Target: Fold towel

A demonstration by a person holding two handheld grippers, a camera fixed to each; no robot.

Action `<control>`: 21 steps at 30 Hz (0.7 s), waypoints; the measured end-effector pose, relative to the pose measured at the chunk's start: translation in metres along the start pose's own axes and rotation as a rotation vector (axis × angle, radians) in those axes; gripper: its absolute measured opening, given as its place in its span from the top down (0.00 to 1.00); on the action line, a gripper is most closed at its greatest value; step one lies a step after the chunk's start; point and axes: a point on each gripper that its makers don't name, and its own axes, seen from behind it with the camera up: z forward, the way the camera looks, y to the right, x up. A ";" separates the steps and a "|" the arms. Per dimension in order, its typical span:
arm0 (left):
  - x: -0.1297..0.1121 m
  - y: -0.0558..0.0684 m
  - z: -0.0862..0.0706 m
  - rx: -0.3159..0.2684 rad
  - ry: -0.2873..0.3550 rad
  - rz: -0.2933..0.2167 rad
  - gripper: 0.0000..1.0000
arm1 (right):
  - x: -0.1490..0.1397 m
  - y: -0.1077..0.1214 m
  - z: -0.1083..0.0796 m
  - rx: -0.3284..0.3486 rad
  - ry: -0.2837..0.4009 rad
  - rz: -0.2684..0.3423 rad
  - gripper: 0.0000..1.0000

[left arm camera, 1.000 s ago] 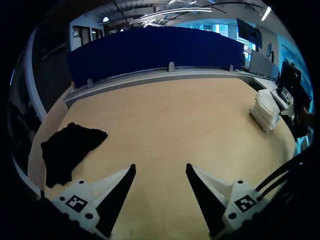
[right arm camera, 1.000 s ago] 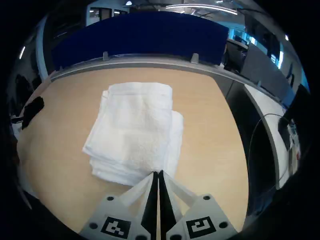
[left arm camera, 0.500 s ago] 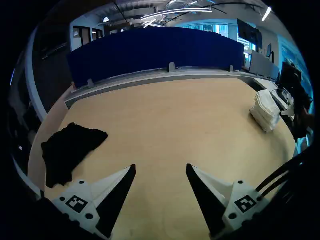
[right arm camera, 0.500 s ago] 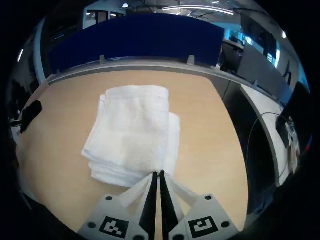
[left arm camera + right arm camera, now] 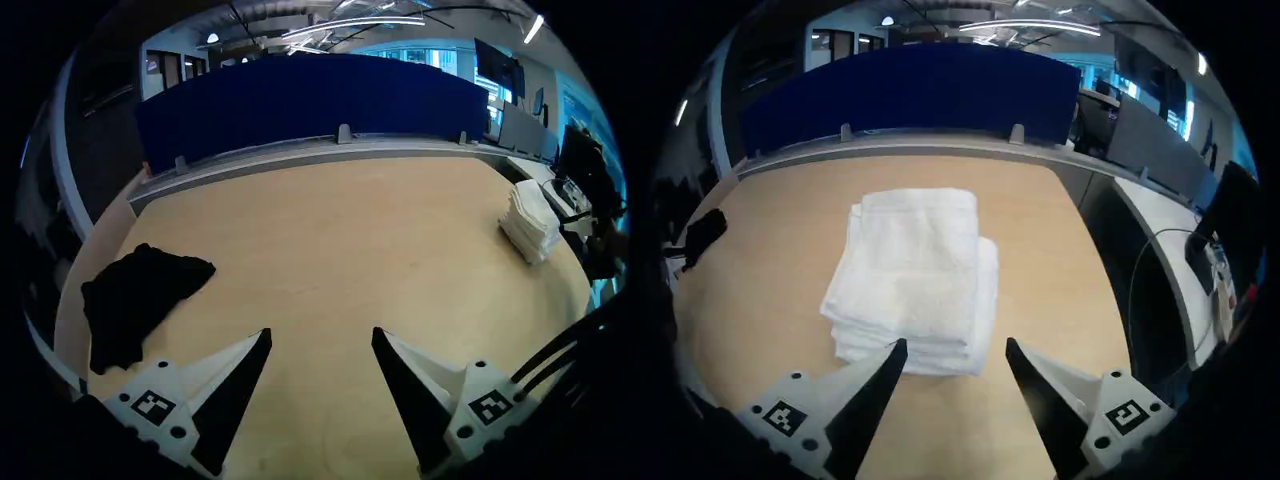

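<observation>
A stack of folded white towels [image 5: 916, 276] lies on the wooden table [image 5: 760, 264], straight ahead in the right gripper view. My right gripper [image 5: 954, 352] stands open just short of the stack's near edge, with nothing between its fingers. In the left gripper view the same stack of white towels [image 5: 532, 218] sits far off at the table's right end. My left gripper [image 5: 322, 338] is open over bare tabletop [image 5: 344, 240], holding nothing. A crumpled black cloth [image 5: 136, 300] lies to its left near the table's edge.
A blue partition [image 5: 320, 100] runs along the table's far side, with a grey rail [image 5: 320, 152] below it. The black cloth [image 5: 702, 232] sits far left in the right gripper view. A neighbouring desk with cables [image 5: 1184, 248] is to the right of the table.
My right gripper has opened, from shut at the towel stack's near edge, and drawn back a little from it. The left gripper has stayed still.
</observation>
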 end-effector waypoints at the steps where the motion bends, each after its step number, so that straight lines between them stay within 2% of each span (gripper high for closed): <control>1: 0.000 0.000 0.000 0.000 0.000 0.000 0.07 | 0.001 -0.001 0.000 0.000 0.003 -0.003 0.00; 11: 0.001 -0.001 -0.001 0.002 0.002 -0.004 0.07 | 0.028 -0.014 0.005 0.018 0.044 -0.007 0.00; 21: 0.000 -0.007 -0.006 0.016 0.003 -0.013 0.07 | 0.063 -0.027 0.026 0.033 0.070 -0.036 0.00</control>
